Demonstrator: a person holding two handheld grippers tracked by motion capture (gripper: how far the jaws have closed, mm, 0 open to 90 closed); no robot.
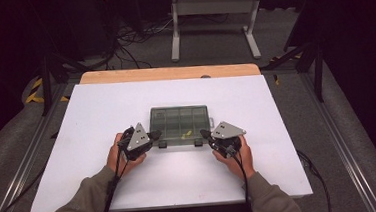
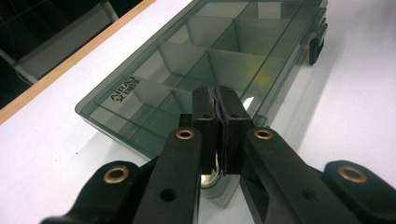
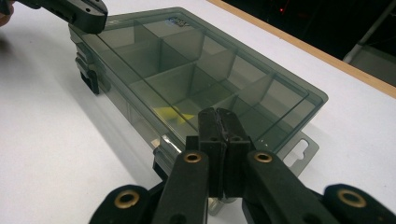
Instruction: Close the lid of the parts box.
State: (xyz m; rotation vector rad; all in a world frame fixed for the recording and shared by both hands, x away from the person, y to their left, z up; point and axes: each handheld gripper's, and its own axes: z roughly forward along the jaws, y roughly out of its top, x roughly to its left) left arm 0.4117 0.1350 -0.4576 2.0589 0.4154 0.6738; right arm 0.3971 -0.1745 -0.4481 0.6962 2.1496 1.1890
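Both the left gripper [image 1: 154, 135] and right gripper [image 1: 204, 133] are clenched empty beside the organizer box [image 1: 179, 120]; it is probably light, stiff, slick plastic, best gripped at the near latches [image 1: 198, 142].

Box [image 1: 179, 121] contents: a small yellow item [image 1: 188, 133] in a front compartment; too small in the high view and too blurred through the tinted lid in the right gripper view to identify.
Box near corners: covered by the closed jaws in both gripper views.
Box far end: cut off by the top edge in the left gripper view.
Lid lettering [image 2: 125, 88]: partly legible, second line too small to read.
Left gripper [image 3: 100, 14]: cut off by the top-left corner in the right gripper view.
Table [image 1: 101, 112] front edge: middle part hidden behind the sleeves.
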